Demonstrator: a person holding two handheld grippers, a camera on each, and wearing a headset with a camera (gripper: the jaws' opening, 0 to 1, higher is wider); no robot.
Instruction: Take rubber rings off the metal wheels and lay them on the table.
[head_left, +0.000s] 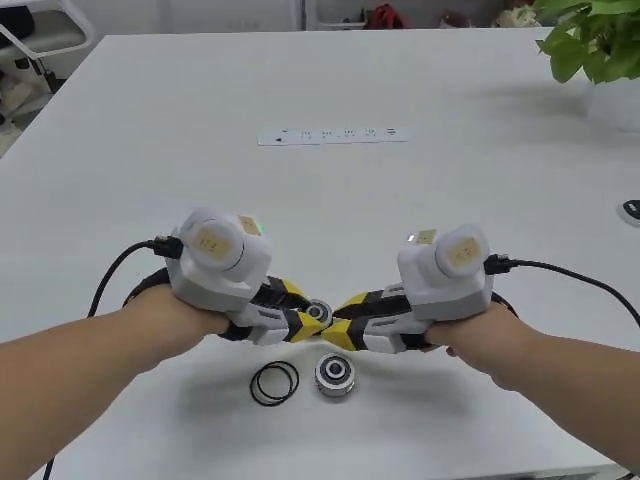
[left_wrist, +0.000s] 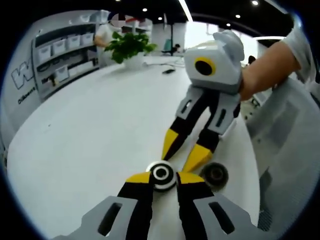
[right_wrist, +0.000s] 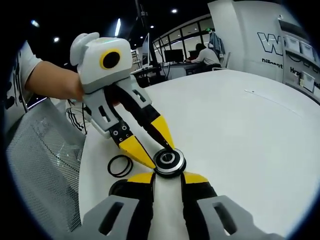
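While the left gripper (left_wrist: 164, 178) pinches the held wheel (left_wrist: 162, 172) just above the table (head_left: 330, 220), the right gripper (left_wrist: 184, 154) sets its parted jaws at that wheel's rim, and whether they grip it cannot be told. The step in hand appears to be stripping a ring from this wheel; the next move calls for catching the ring's edge and peeling it clear. Counted: two grippers, two loose rubber rings (head_left: 273, 383) lying overlapped on the table, and two wheels, the second wheel (head_left: 334, 374) resting just beside the rings.
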